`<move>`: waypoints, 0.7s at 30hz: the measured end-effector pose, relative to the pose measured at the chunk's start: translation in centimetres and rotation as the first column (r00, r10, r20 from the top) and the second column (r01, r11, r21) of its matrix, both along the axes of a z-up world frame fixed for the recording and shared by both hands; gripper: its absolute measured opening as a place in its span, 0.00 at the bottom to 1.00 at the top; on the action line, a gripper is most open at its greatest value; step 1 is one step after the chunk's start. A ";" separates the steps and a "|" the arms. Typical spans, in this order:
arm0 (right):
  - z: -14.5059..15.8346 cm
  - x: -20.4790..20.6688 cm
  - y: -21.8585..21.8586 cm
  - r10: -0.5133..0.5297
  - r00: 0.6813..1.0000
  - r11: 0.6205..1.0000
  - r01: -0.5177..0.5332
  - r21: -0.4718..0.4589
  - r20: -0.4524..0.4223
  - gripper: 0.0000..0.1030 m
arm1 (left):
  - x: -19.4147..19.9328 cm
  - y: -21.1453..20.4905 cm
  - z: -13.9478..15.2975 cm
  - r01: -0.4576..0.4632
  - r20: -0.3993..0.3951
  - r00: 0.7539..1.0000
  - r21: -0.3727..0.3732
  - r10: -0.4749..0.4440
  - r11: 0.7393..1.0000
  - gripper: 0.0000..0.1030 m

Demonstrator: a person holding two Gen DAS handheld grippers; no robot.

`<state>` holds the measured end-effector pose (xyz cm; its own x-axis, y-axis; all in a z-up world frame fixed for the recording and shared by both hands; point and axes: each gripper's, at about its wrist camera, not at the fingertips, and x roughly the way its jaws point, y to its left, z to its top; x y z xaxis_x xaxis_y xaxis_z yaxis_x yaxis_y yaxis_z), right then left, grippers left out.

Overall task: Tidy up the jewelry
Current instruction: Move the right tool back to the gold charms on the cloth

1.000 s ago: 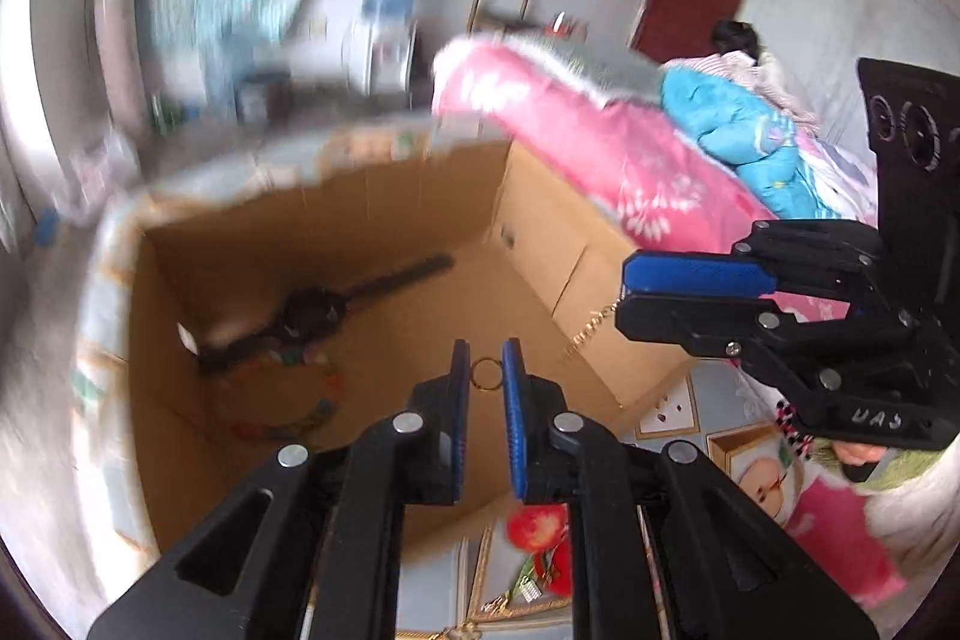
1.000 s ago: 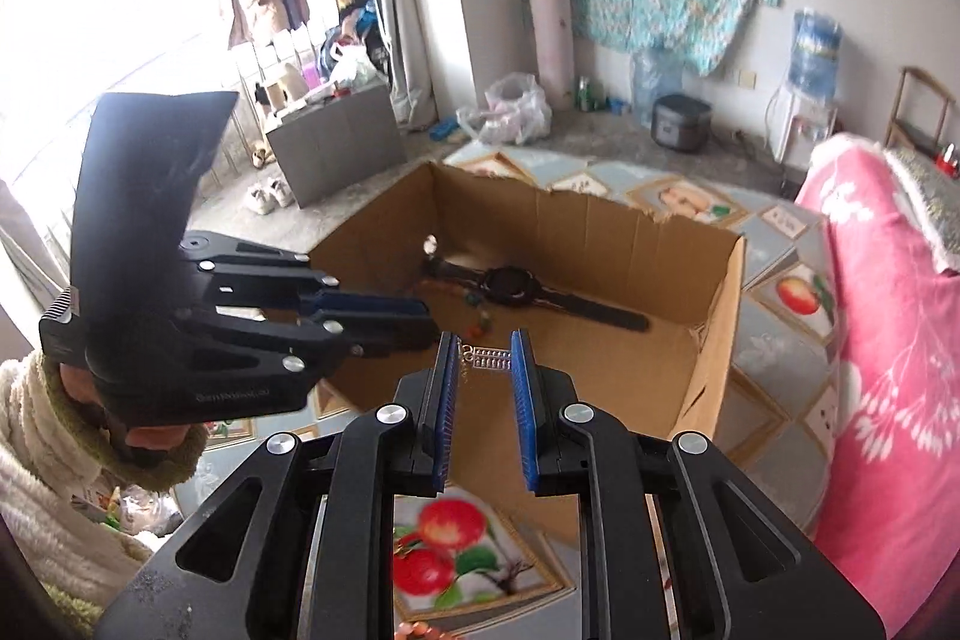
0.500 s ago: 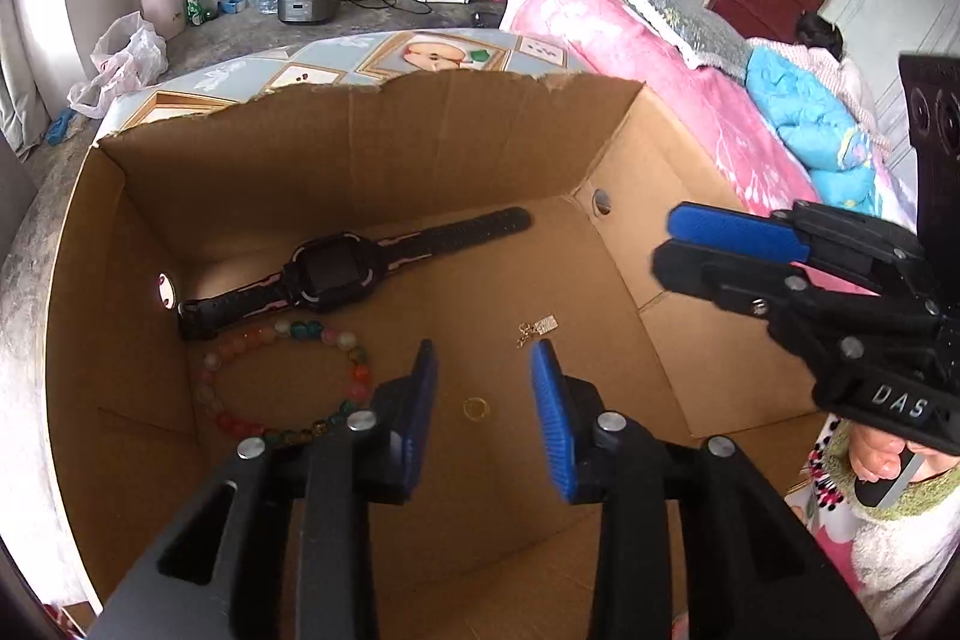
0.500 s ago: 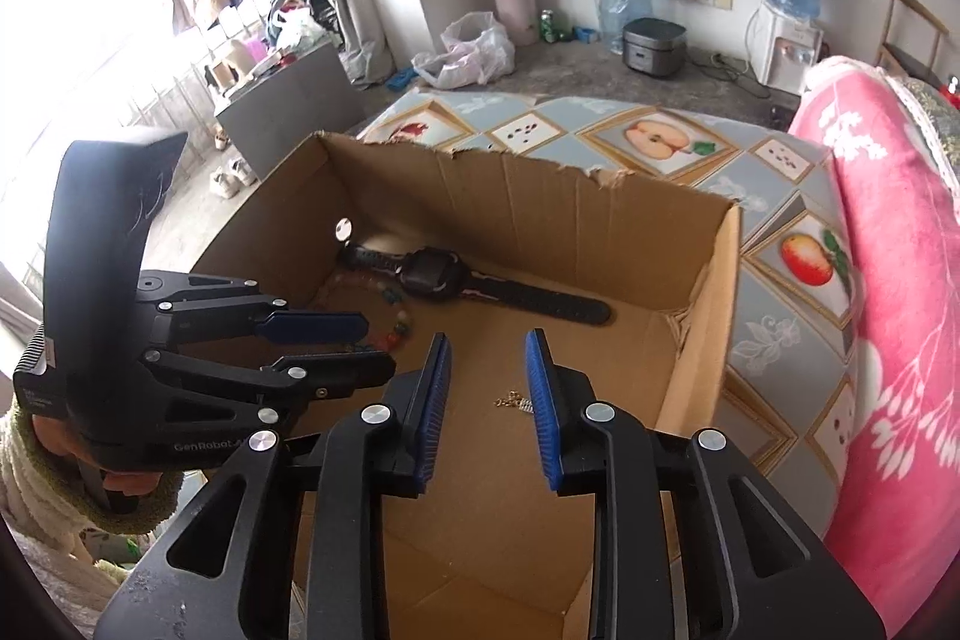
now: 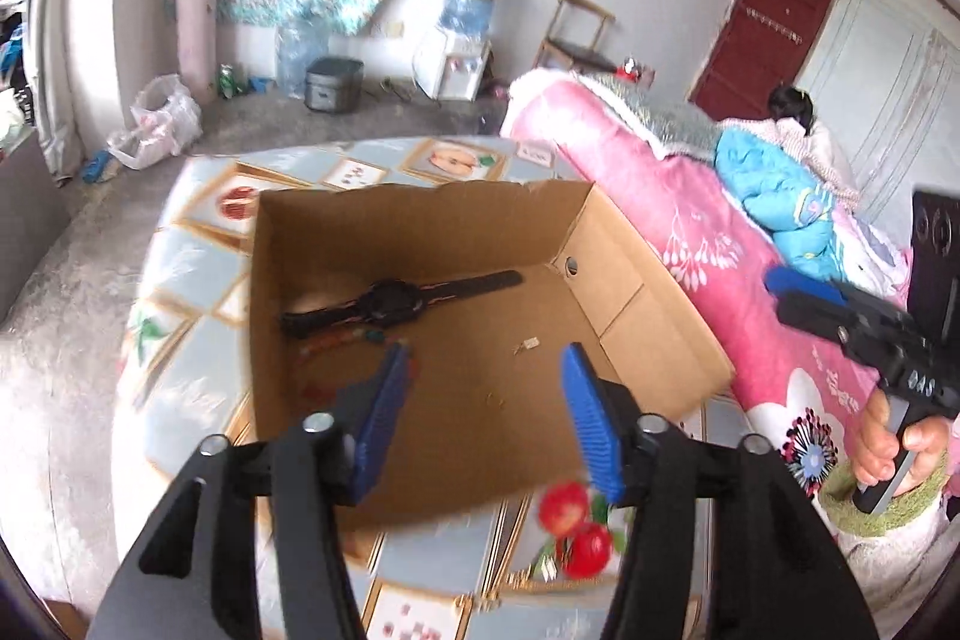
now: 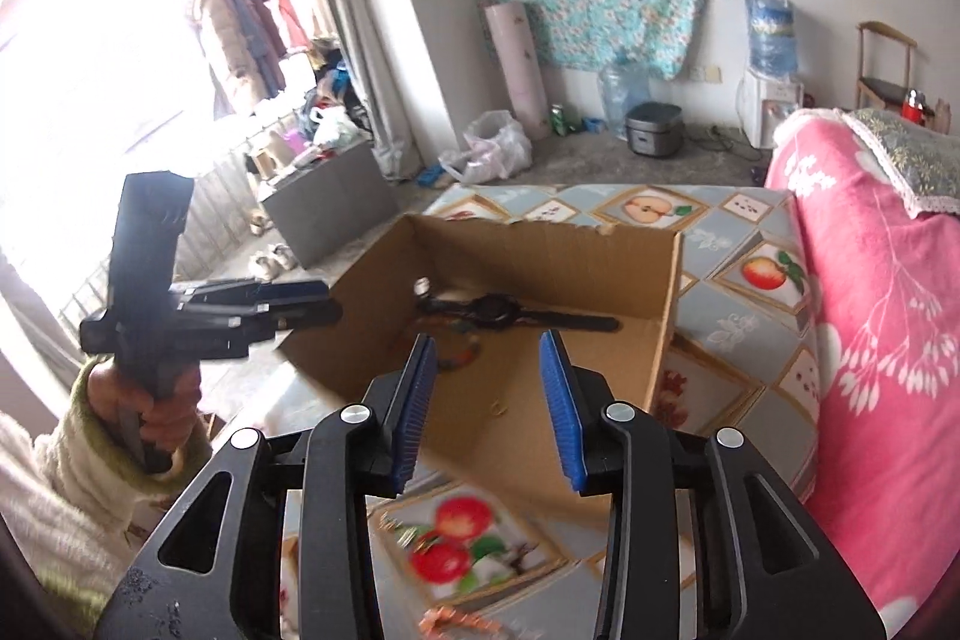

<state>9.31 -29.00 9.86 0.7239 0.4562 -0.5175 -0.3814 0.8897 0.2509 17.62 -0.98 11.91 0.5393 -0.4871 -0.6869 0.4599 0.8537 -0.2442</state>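
The left gripper [image 5: 483, 382] hangs above the near edge of the cardboard box [image 5: 654, 304], its blue-padded jaws opening with nothing between them. The right gripper [image 6: 487, 379] hovers at the same box from the other side, jaws also opening and empty. Below them on the box floor lie the jewelry pieces: a small gold ring [image 5: 493, 398] nearest the left fingertips, a short gold chain [image 5: 527, 345] a little farther in, and toward the far wall a black watch [image 5: 396, 303] with a beaded bracelet [image 6: 459, 355] just in front of it. The box stands on a fruit-patterned tablecloth [image 6: 744, 322], beside a pink blanket [image 6: 870, 316].
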 end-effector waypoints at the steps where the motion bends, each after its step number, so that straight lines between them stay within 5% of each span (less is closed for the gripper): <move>1: -0.3 -1.5 0.3 0.011 1.000 1.000 -0.011 -0.003 0.007 0.35 | -0.7 0.9 0.1 -0.011 0.004 1.000 -0.001 0.011 1.000 0.59; 5: -2.1 -4.9 1.1 0.028 0.999 1.000 -0.027 0.016 -0.029 0.35 | -4.5 3.9 -1.0 -0.069 0.013 0.998 0.037 0.068 0.997 0.64; 11: -7.3 -5.2 3.4 0.046 0.977 0.997 -0.032 0.069 -0.207 0.35 | -8.4 5.3 -5.6 -0.114 -0.030 0.993 0.112 0.118 0.987 0.64; 15: -10.4 -3.8 5.5 0.057 0.946 0.997 -0.037 0.070 -0.318 0.35 | -10.0 3.3 -9.2 -0.060 -0.063 0.995 0.187 0.073 0.980 0.64; 21: -12.6 -2.6 8.3 0.076 0.920 0.997 -0.058 0.058 -0.384 0.28 | -10.5 0.6 -12.2 0.037 -0.076 0.997 0.201 -0.022 0.979 0.64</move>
